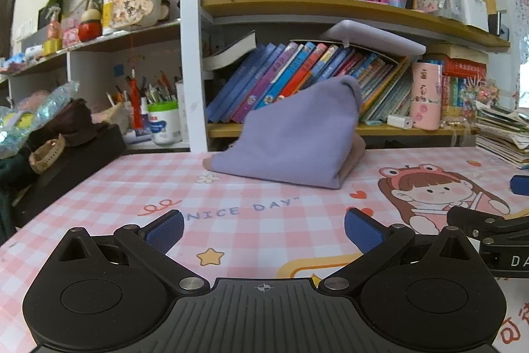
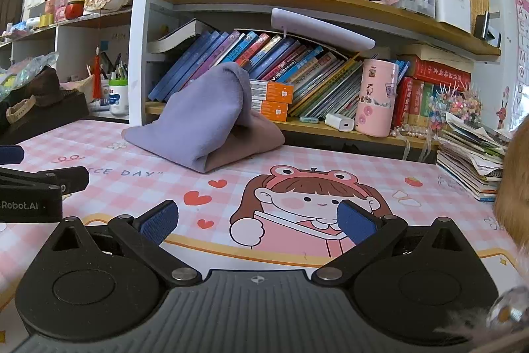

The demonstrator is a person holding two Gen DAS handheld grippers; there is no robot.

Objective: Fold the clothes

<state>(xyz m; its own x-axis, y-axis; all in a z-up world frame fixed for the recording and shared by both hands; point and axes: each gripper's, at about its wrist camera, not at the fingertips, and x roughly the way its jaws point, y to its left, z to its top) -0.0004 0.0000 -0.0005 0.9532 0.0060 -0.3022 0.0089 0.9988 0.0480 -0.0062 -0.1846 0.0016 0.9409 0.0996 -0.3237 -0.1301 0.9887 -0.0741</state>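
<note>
Folded lavender garment [image 1: 291, 134] propped against the bookshelf [image 1: 297, 5], left tool [image 1: 263, 229] and right tool [image 2: 258, 220] both wide open, empty.

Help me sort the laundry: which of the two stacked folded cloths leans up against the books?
The purple cloth, on top: its far end props against the shelf's books, while the brownish-pink cloth beneath lies flat on the desk mat.
</note>
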